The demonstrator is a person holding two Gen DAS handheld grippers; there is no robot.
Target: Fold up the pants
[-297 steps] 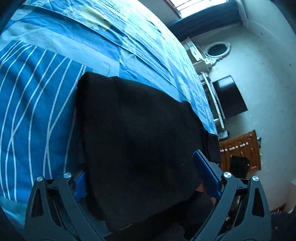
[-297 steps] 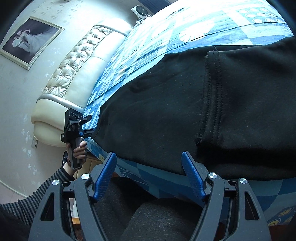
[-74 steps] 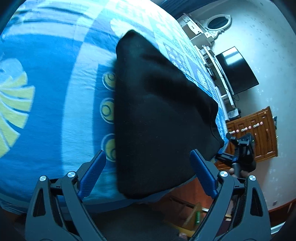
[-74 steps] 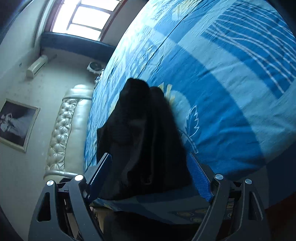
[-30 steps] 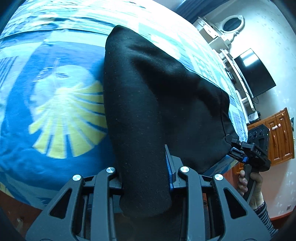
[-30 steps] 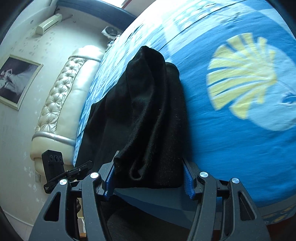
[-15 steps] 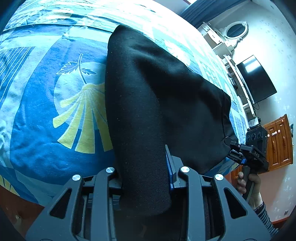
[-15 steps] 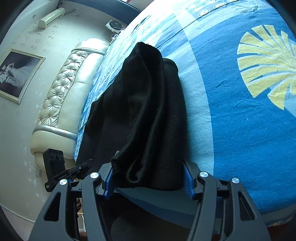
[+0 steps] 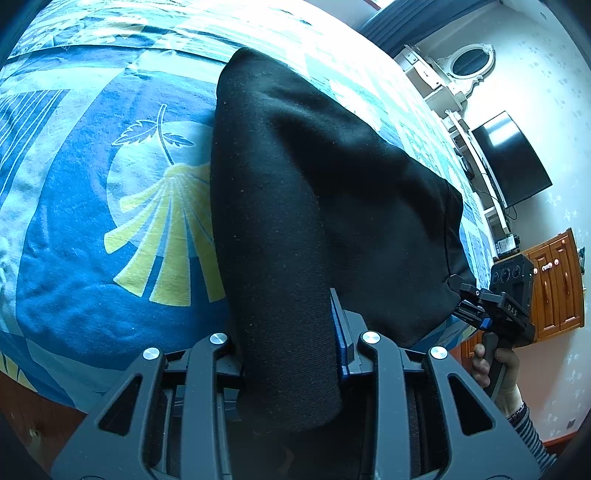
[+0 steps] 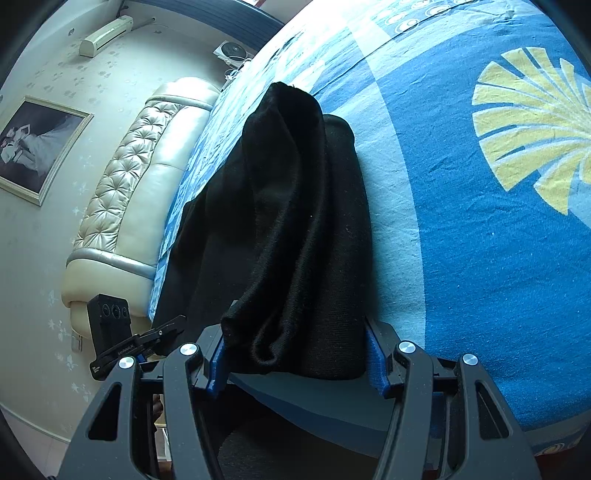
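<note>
Location: a home bedroom; the landmark is a bed [image 10: 480, 258] with a blue patterned cover; a tufted cream headboard [image 10: 122, 206] closes one end; a framed picture [image 10: 33, 147] and an air conditioner [image 10: 105, 35] hang on the wall beyond it; off the opposite end stand a wall television [image 9: 511, 158], an oval mirror [image 9: 469, 62] and a wooden cabinet [image 9: 557, 284].

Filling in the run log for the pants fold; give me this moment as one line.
step: fold in progress | left gripper: shut on black pants | right gripper: shut on black pants | surface: blue bedspread
</note>
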